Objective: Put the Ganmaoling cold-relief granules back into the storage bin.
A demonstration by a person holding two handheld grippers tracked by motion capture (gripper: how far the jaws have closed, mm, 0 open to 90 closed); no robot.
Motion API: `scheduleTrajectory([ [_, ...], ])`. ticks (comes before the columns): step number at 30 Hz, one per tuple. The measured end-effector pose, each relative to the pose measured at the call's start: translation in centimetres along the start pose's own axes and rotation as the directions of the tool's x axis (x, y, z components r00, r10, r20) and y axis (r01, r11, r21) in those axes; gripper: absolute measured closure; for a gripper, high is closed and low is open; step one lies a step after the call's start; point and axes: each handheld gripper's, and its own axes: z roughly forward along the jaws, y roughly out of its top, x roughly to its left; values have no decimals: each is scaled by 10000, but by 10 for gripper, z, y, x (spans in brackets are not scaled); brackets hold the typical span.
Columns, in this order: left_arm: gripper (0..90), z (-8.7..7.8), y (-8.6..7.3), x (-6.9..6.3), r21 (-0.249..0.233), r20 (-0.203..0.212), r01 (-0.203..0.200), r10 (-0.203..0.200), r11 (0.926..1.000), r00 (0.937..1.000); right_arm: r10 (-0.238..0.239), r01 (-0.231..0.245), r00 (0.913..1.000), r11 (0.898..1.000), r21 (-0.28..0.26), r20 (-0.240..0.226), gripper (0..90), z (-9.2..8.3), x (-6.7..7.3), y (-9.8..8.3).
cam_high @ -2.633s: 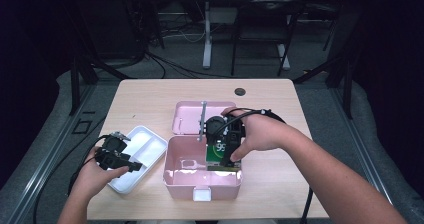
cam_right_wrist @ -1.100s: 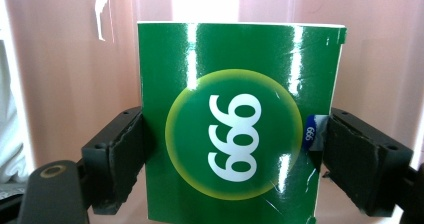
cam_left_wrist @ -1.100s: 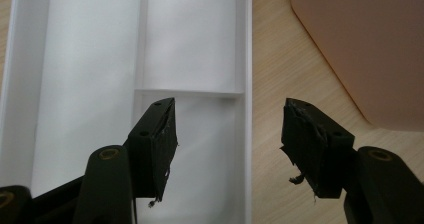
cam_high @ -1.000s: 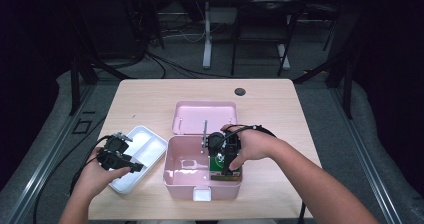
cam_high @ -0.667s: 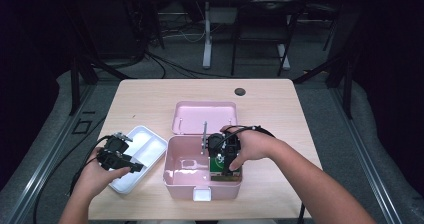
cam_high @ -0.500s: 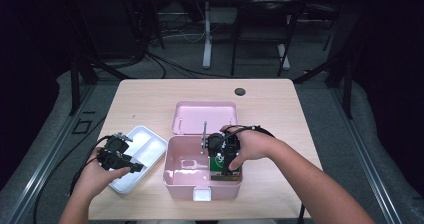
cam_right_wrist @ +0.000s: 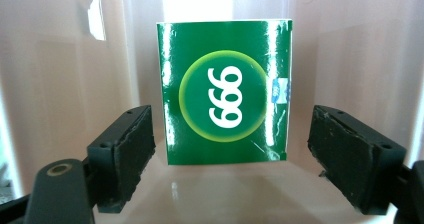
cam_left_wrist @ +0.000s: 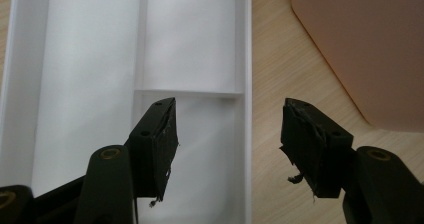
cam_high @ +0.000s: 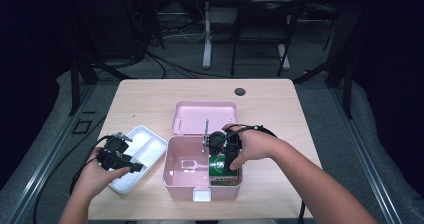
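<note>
The right gripper [cam_right_wrist: 230,159] hangs inside the pink box [cam_high: 176,181] with its jaws spread wide, one on either side of the green packet [cam_right_wrist: 226,91] and neither touching it. The packet, printed with a white 999 in a pale ring, rests on the box floor against the wall, at the right-hand end as the high view shows it [cam_high: 219,170]. So the packet appears to be already placed and let go, and what seems left for this hand is to lift clear of the box. The left gripper [cam_left_wrist: 227,139] hovers with its jaws apart and empty, one jaw over the white divided tray [cam_left_wrist: 90,59] and the other over the bare wooden table [cam_left_wrist: 270,74]. The tray's compartments look empty. The hinged lid [cam_high: 204,116] lies open behind the box, so closing it is probably still to come.
</note>
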Motion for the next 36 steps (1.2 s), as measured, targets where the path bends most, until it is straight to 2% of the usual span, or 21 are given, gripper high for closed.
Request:
scheduleTrajectory([
  [4,406,0,0,0,-3,-18,-7,7,10000,10000,219,-216,9996,9997,-149,151,208,-8,2,-4],
  [12,452,-1,-1,0,-123,59,-35,36,9999,10000,551,-548,9985,9969,-559,28,216,-24,7,-15],
  [18,478,-1,0,-1,-184,23,-148,148,9997,9999,881,-867,9960,9932,-780,141,236,-35,6,-24],
  [19,481,-3,0,0,-285,-21,-201,201,9994,9998,934,-900,9950,9924,-834,367,237,-37,7,-26],
  [23,491,-4,-1,1,-398,-37,-148,146,9991,9999,1268,-1234,9916,9868,-1047,263,241,-43,9,-32],
  [25,497,-4,-1,1,-403,-24,-146,145,9991,9999,1335,-1282,9902,9852,-1134,402,242,-46,11,-34],
  [31,524,-4,-2,1,-452,-29,-86,85,9989,10000,1559,-1508,9873,9806,-1252,319,284,-50,16,-41],
  [36,526,-4,-3,2,-393,-124,-52,47,9992,9999,1784,-1712,9830,9759,-1355,424,299,-54,15,-49],
])
